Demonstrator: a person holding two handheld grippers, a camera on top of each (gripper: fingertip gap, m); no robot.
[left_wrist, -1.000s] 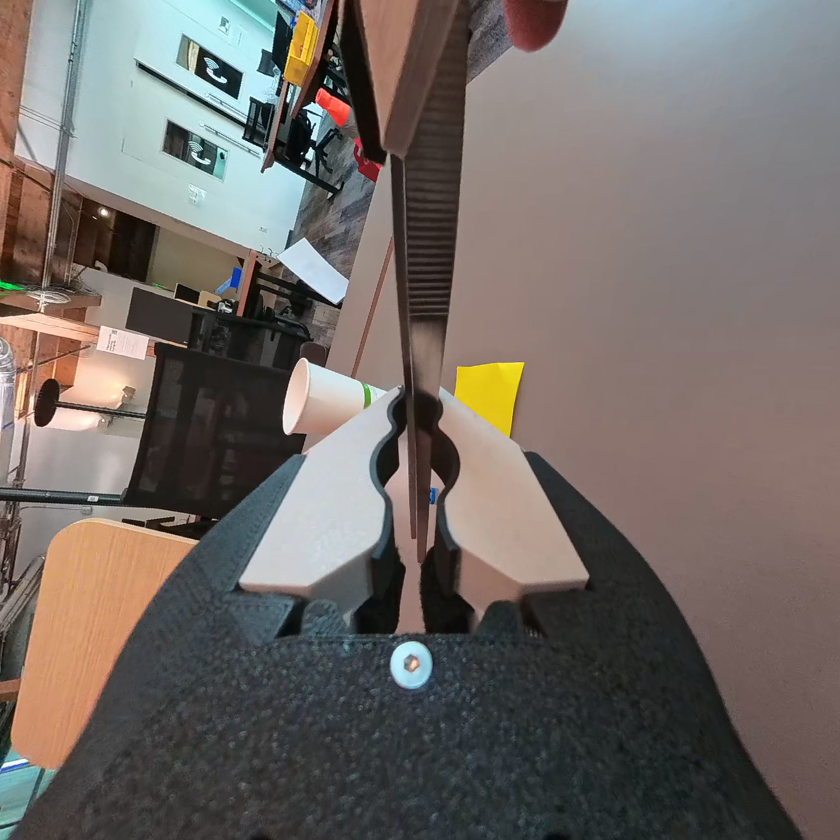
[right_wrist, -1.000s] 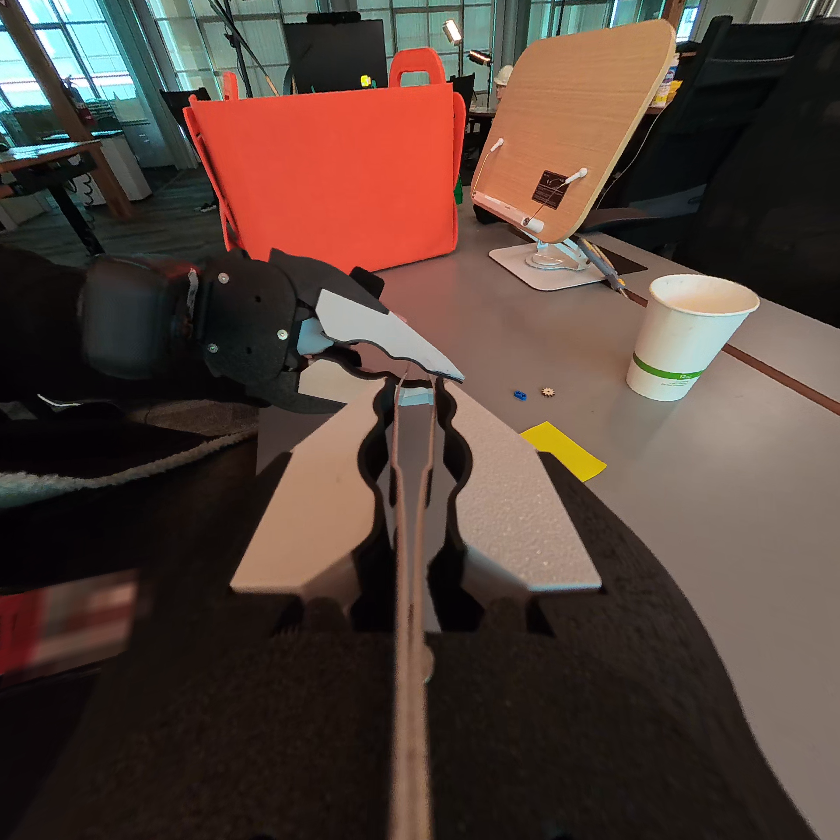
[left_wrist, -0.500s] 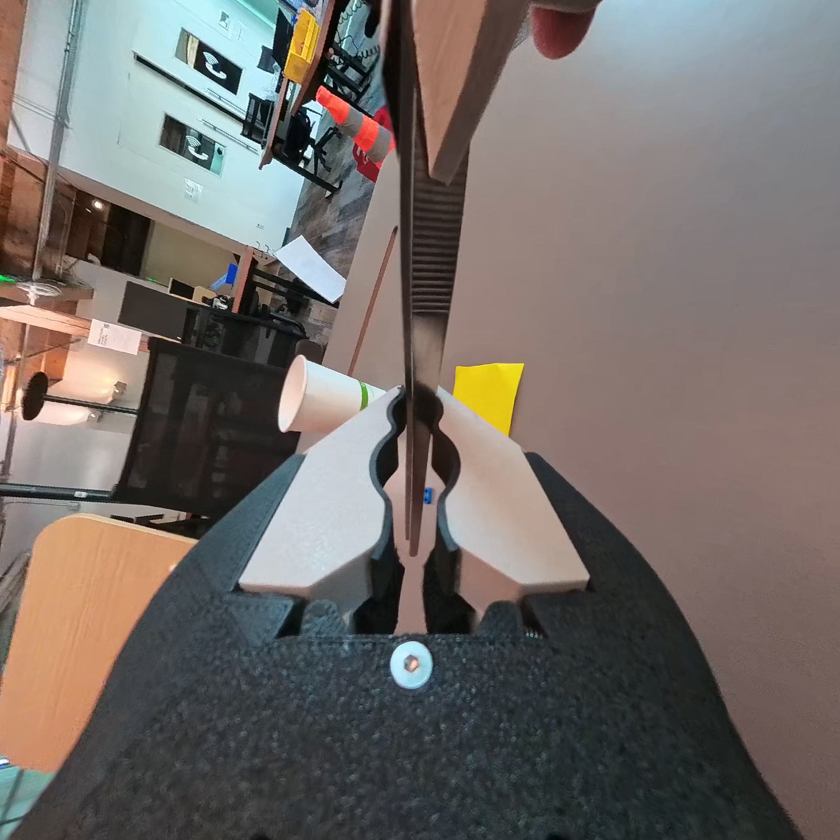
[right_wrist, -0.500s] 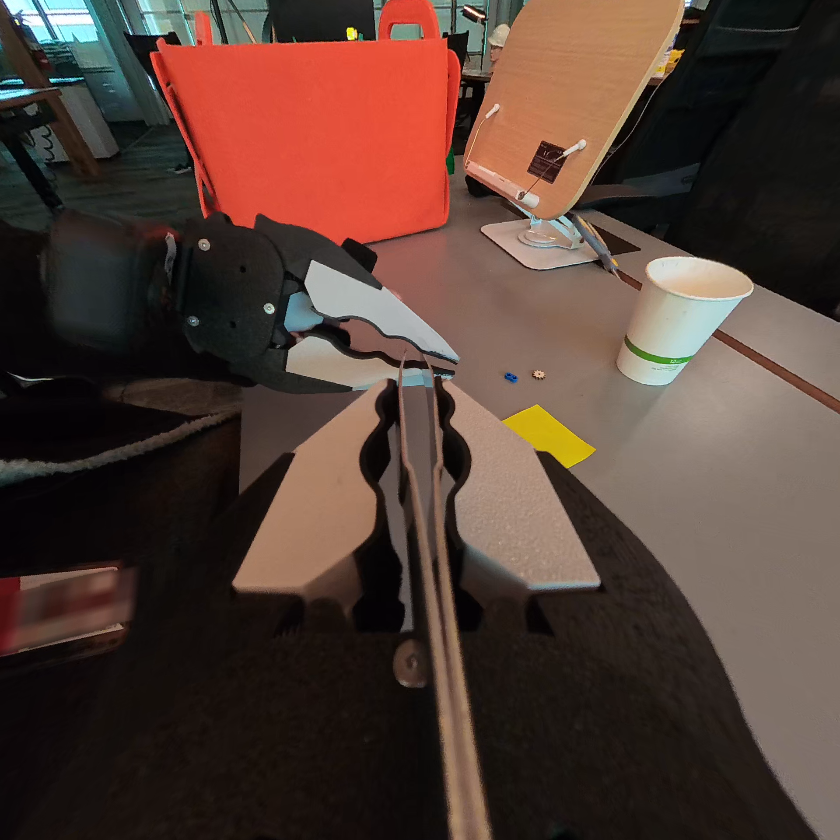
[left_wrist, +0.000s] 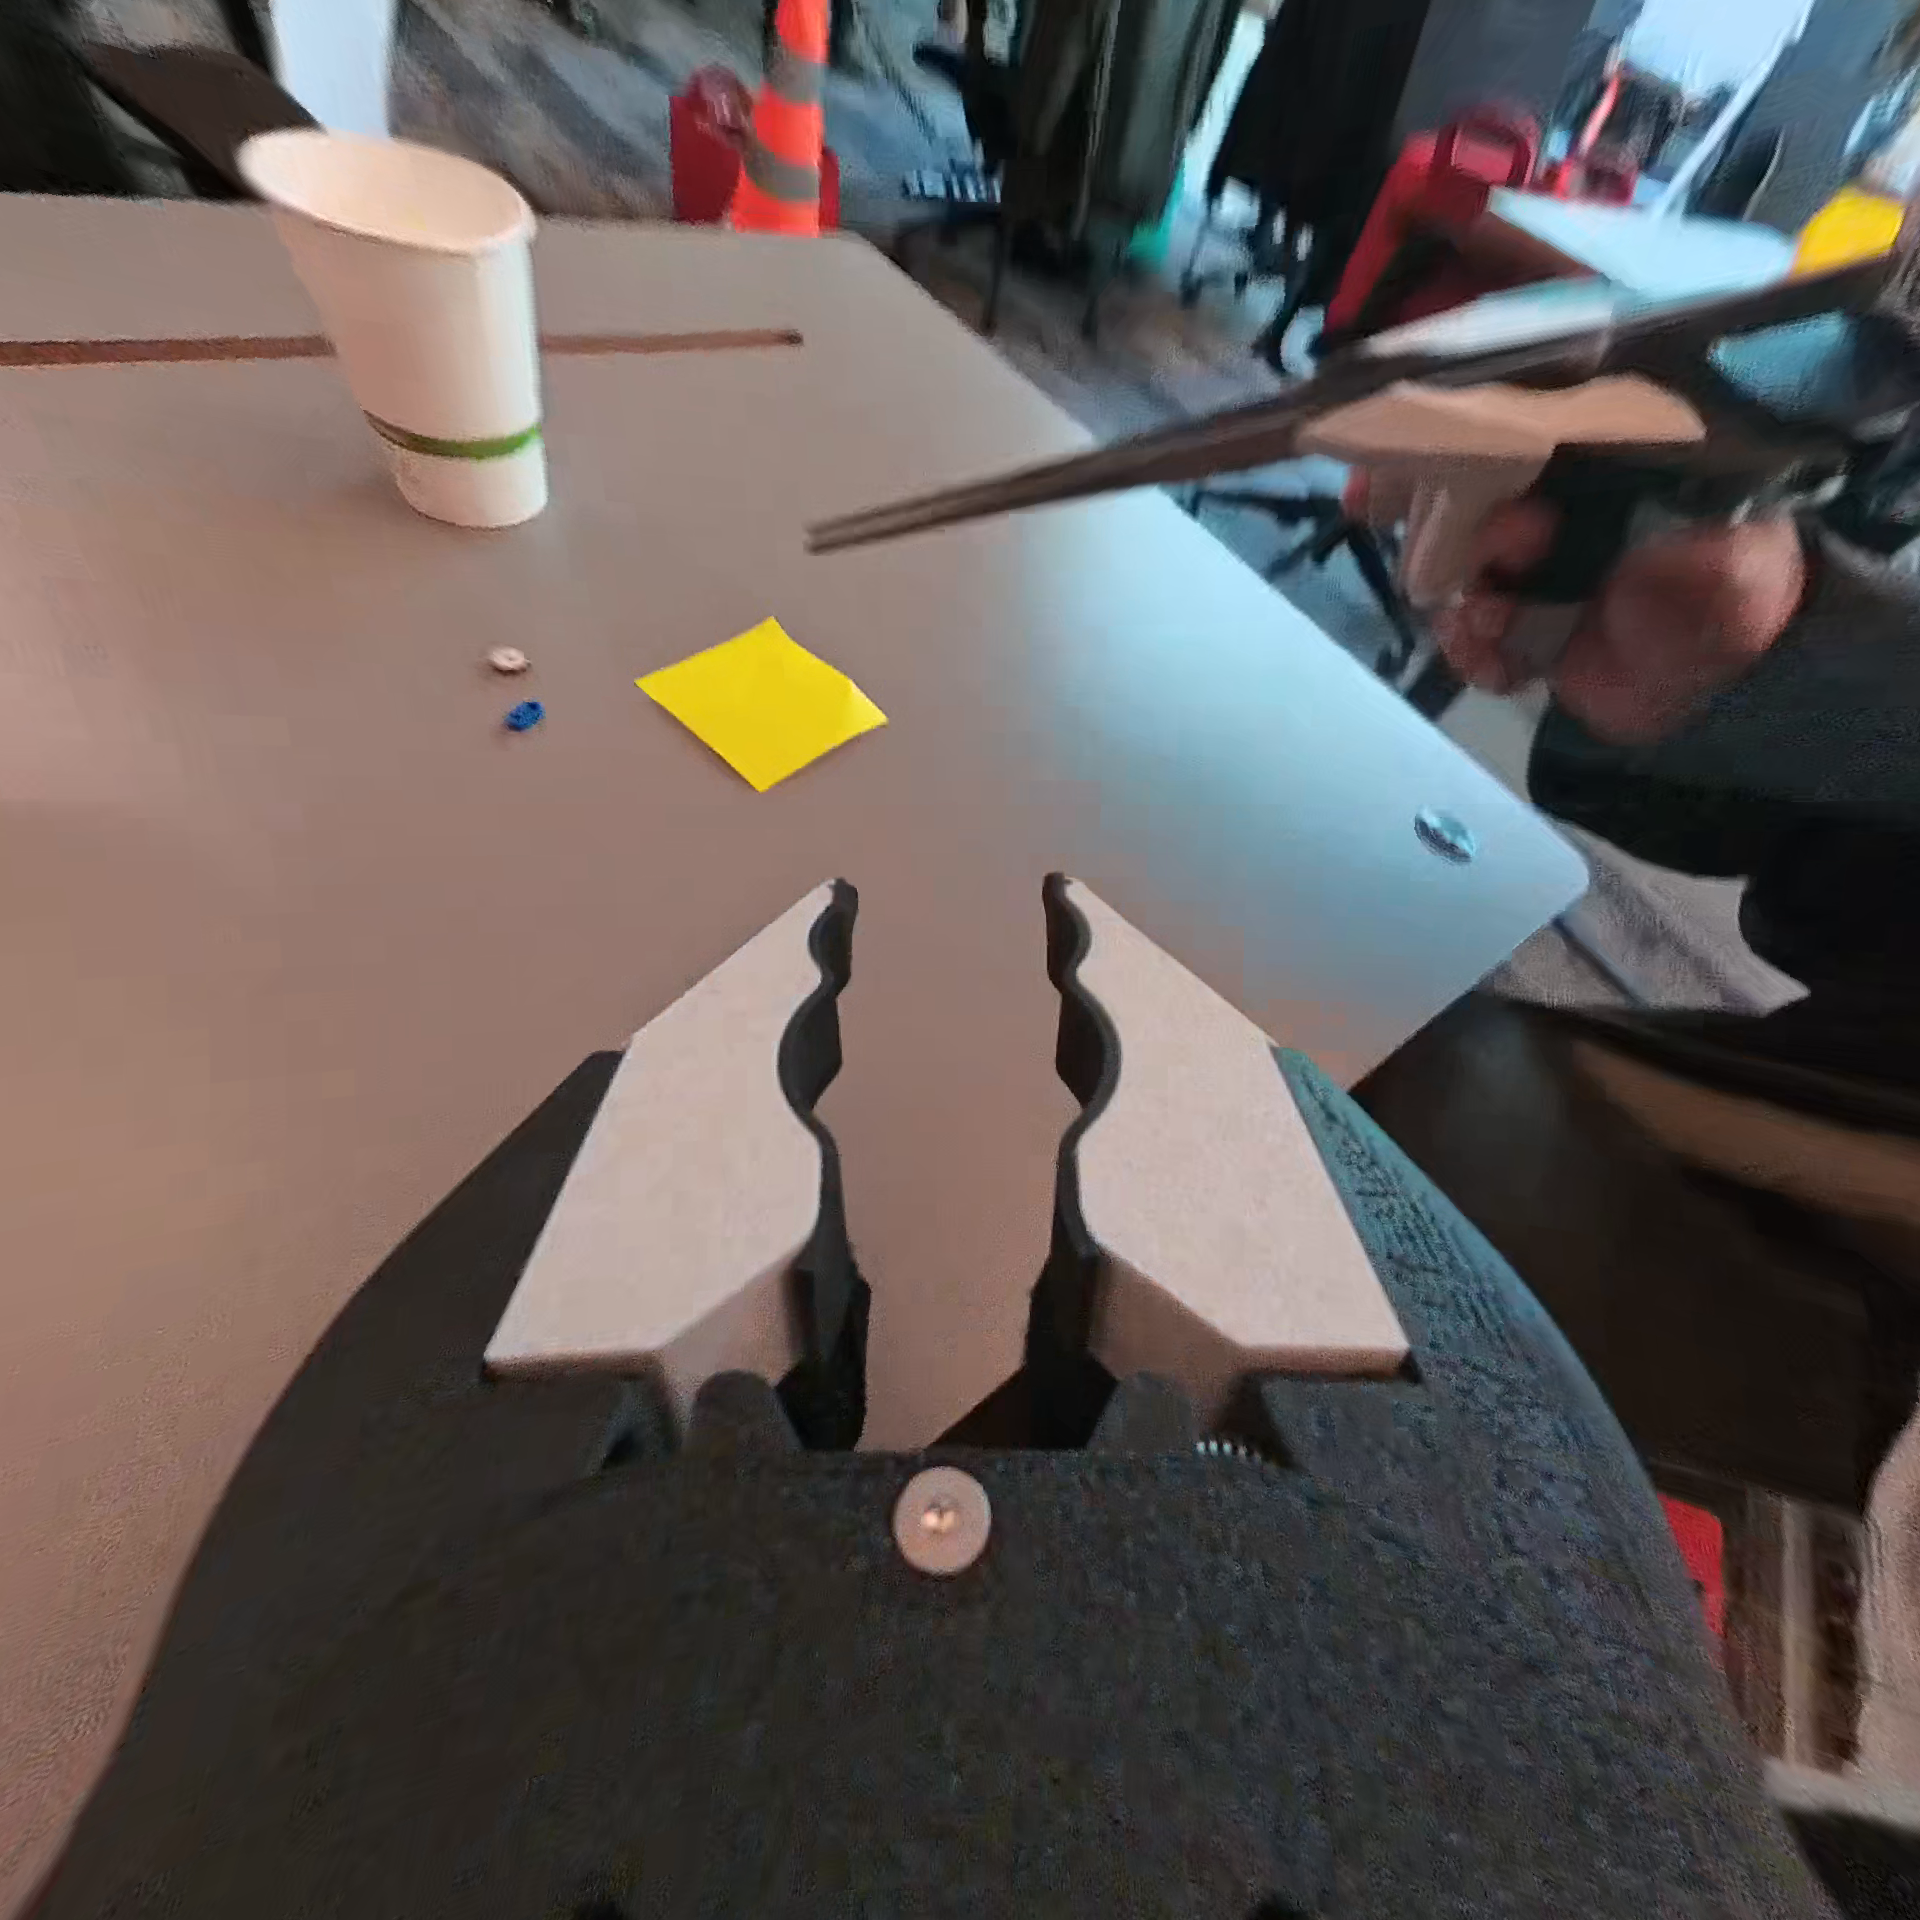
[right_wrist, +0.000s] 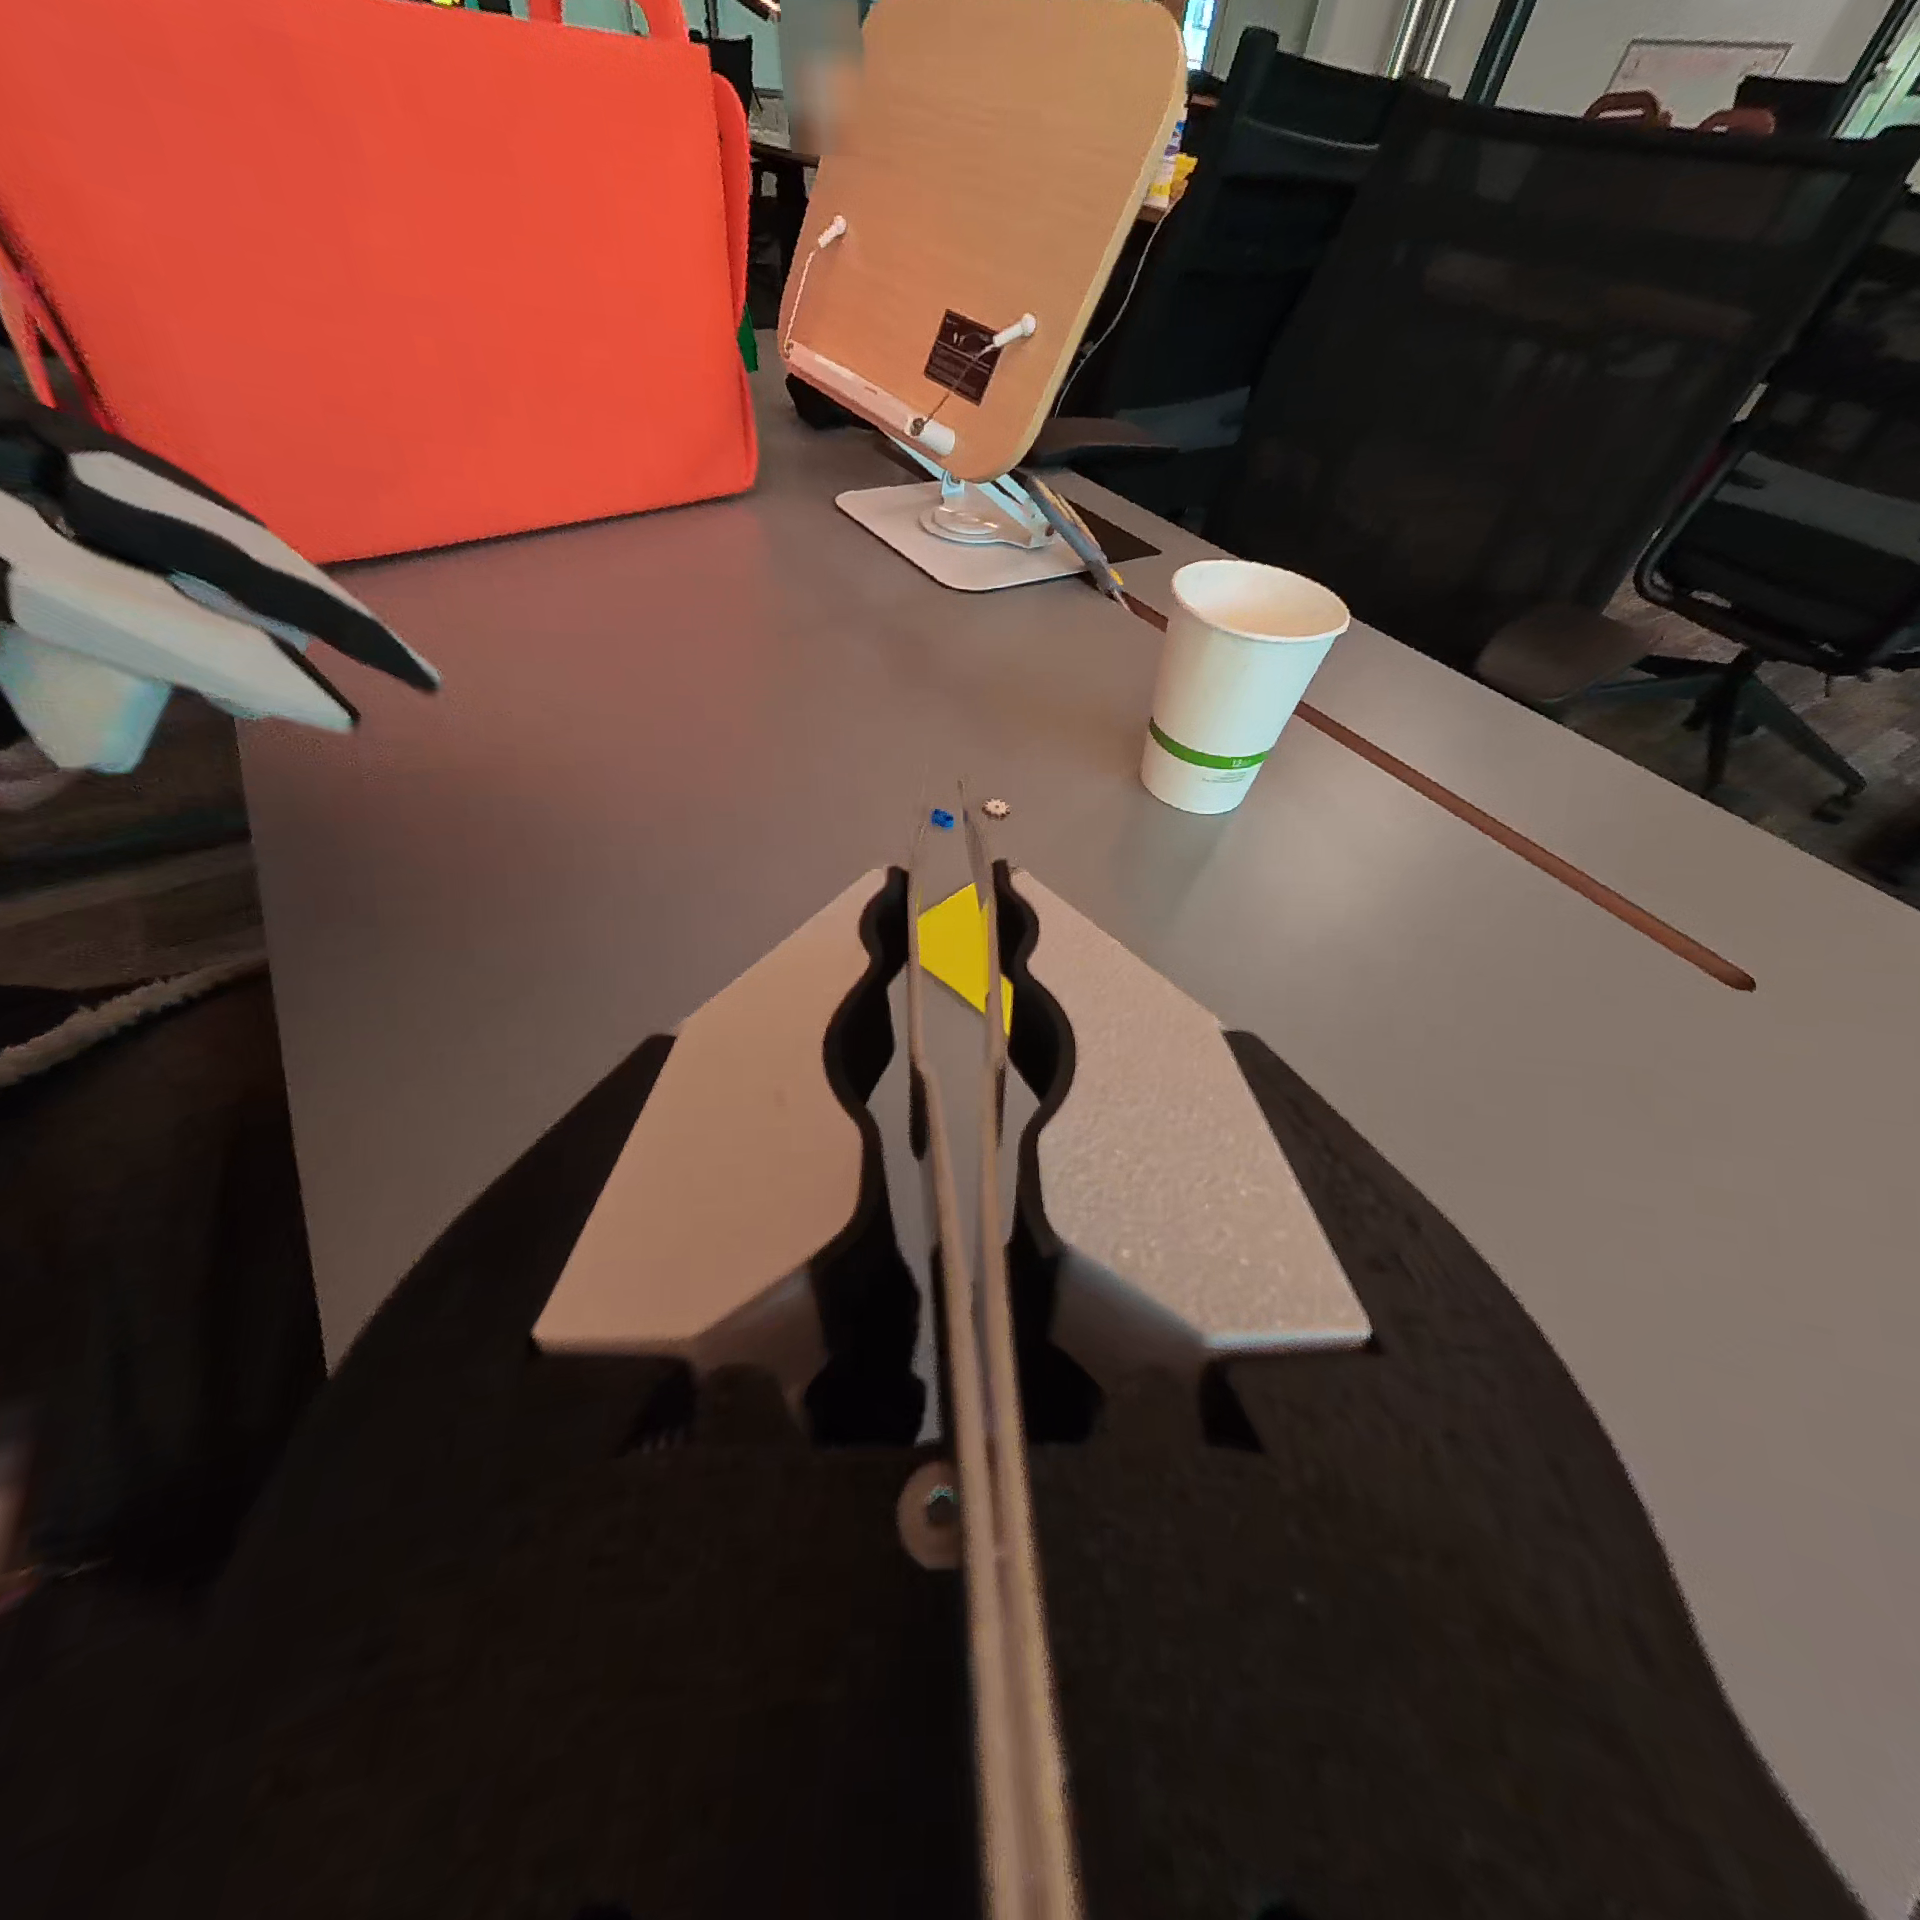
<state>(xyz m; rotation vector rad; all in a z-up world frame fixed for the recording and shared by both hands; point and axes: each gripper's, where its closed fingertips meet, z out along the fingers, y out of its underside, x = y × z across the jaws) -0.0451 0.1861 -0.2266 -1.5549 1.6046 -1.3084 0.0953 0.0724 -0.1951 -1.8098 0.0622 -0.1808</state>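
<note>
The left gripper (left_wrist: 948, 883) hangs empty above the grey table (left_wrist: 260, 935), its jaws spread moderately apart. The right gripper (right_wrist: 951, 873) is clamped on long tweezers (right_wrist: 961, 1039), whose slightly parted tips hover near a small blue piece (right_wrist: 941, 819), a tiny gear (right_wrist: 996, 807) and a yellow note (right_wrist: 954, 935). A paper cup (right_wrist: 1231, 686) stands nearby.

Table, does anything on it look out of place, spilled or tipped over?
Nothing spilled or tipped. The cup stands upright; a yellow note, a blue bit and a small gear lie loose on the table. The right gripper grips tweezers; the left gripper is open, empty.
</note>
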